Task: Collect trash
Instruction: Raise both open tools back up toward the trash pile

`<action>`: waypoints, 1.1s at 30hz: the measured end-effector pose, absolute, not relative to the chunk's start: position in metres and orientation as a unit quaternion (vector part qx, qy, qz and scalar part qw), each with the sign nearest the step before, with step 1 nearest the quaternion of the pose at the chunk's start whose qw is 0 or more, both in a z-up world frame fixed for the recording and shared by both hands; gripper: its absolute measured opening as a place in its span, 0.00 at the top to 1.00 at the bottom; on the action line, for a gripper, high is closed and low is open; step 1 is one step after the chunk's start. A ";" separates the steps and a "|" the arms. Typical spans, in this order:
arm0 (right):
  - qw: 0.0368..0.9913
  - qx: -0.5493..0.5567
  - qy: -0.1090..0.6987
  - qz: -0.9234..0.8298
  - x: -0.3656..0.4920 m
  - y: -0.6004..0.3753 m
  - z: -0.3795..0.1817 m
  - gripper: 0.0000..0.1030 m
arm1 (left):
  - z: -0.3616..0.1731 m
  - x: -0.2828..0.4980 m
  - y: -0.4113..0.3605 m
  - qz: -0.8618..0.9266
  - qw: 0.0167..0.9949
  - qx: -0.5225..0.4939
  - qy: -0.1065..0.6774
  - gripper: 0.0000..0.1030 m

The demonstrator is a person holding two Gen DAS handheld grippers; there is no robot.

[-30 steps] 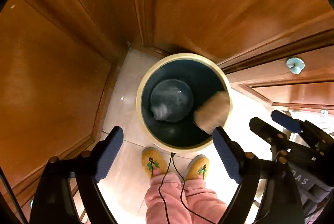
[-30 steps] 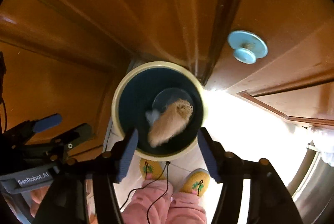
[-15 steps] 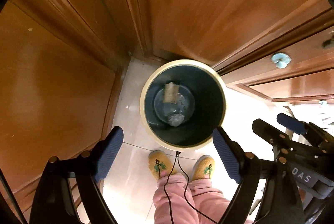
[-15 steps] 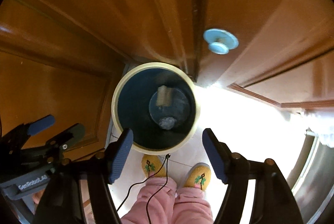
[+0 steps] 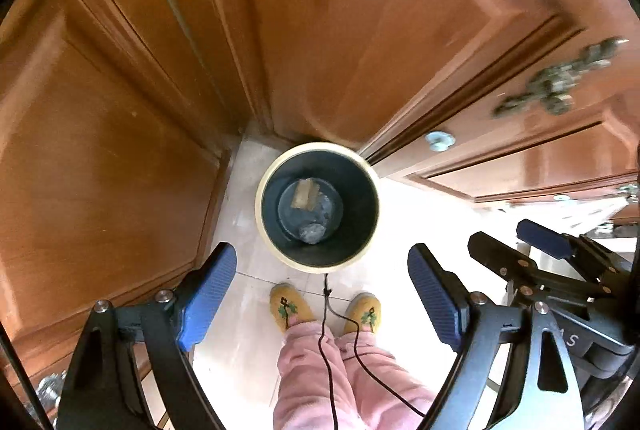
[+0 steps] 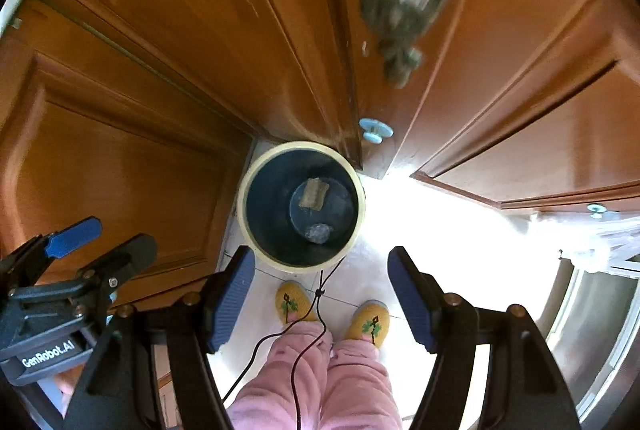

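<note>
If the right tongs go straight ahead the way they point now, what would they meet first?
Probably the round dark bin with the cream rim below: the open right tongs point down towards its near edge. The way to it looks free, though depth is unclear.

brown scrap now inside bin

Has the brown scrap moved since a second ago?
Yes. The brown scrap was falling near the bin's cream rim; now it lies flat on the bin floor beside the grey wad.

Left tongs and right tongs both gape wide, pointing downward.
</note>
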State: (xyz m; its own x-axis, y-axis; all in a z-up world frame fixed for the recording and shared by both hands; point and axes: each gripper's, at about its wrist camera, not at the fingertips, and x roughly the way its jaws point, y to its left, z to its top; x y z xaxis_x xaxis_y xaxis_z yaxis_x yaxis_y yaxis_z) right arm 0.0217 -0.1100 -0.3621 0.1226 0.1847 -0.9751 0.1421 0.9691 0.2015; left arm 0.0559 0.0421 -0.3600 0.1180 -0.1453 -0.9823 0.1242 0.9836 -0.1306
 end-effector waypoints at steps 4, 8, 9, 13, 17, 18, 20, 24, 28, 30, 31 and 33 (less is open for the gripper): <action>0.750 0.139 0.647 0.014 0.013 -0.118 -0.325 0.33 | -0.320 0.049 0.035 -0.099 0.753 -0.010 0.651 0.16; 0.754 0.149 0.640 0.023 0.007 -0.123 -0.293 0.33 | -0.285 0.041 0.028 -0.110 0.760 -0.004 0.640 0.16; 0.755 0.149 0.637 0.025 0.005 -0.124 -0.286 0.33 | -0.278 0.039 0.026 -0.112 0.762 -0.002 0.638 0.16; 0.764 0.137 0.629 0.036 -0.002 -0.124 -0.256 0.33 | -0.249 0.032 0.027 -0.116 0.770 -0.005 0.628 0.16; 0.772 0.127 0.621 0.045 -0.008 -0.125 -0.228 0.33 | -0.224 0.024 0.028 -0.118 0.774 0.004 0.623 0.16; 0.775 0.124 0.618 0.046 -0.008 -0.124 -0.222 0.33 | -0.217 0.021 0.027 -0.119 0.775 0.007 0.621 0.16; 0.783 0.114 0.610 0.049 -0.010 -0.124 -0.206 0.33 | -0.202 0.018 0.026 -0.121 0.780 0.014 0.614 0.16; 0.802 0.100 0.587 0.054 -0.013 -0.123 -0.166 0.33 | -0.168 0.015 0.022 -0.125 0.796 0.030 0.591 0.16; 0.824 0.085 0.558 0.056 -0.013 -0.124 -0.132 0.33 | -0.131 0.016 0.022 -0.132 0.813 0.039 0.566 0.16; 0.836 0.079 0.541 0.054 -0.012 -0.124 -0.109 0.33 | -0.112 0.017 0.022 -0.139 0.823 0.042 0.549 0.16; 0.841 0.079 0.533 0.051 -0.011 -0.125 -0.100 0.33 | -0.101 0.019 0.022 -0.142 0.829 0.043 0.539 0.16; 0.852 0.083 0.515 0.046 -0.008 -0.127 -0.081 0.33 | -0.078 0.024 0.022 -0.149 0.841 0.043 0.518 0.16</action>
State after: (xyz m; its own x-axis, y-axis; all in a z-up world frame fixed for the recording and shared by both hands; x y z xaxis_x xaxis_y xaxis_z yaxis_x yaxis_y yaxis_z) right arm -0.0080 -0.1272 -0.0810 0.4655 0.1635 -0.8698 0.0071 0.9821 0.1884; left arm 0.0242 0.0217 -0.0783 0.4195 -0.2069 -0.8839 0.2959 0.9517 -0.0823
